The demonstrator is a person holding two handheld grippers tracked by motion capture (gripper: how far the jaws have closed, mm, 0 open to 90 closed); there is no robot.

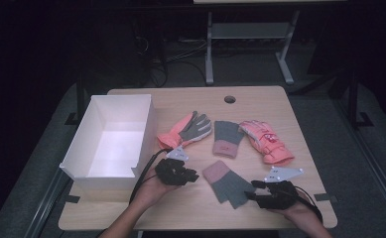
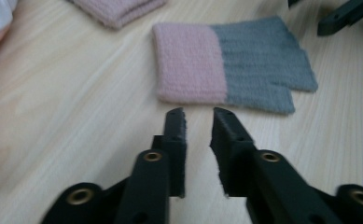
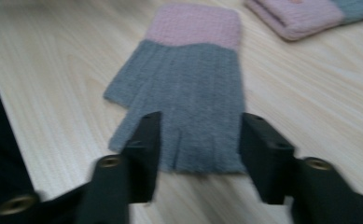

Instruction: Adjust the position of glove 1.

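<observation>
A fingerless knit glove point(image 1: 227, 183), grey with a pink cuff, lies flat near the table's front between my two grippers. My left gripper point(image 1: 194, 176) sits just left of its cuff; in the left gripper view its jaws point(image 2: 198, 112) stand a narrow gap apart with nothing between them, and the glove point(image 2: 230, 65) lies a little ahead. My right gripper point(image 1: 253, 191) is at the glove's finger end. In the right gripper view its jaws point(image 3: 198, 122) stand wide on either side of the glove point(image 3: 193, 74), without pressing on it.
A matching knit glove point(image 1: 226, 138) lies farther back, between a coral and grey padded glove point(image 1: 185, 130) and a pink padded glove point(image 1: 267, 141). An open white box point(image 1: 108, 141) stands at the table's left. A cable hole point(image 1: 229, 99) is near the far edge.
</observation>
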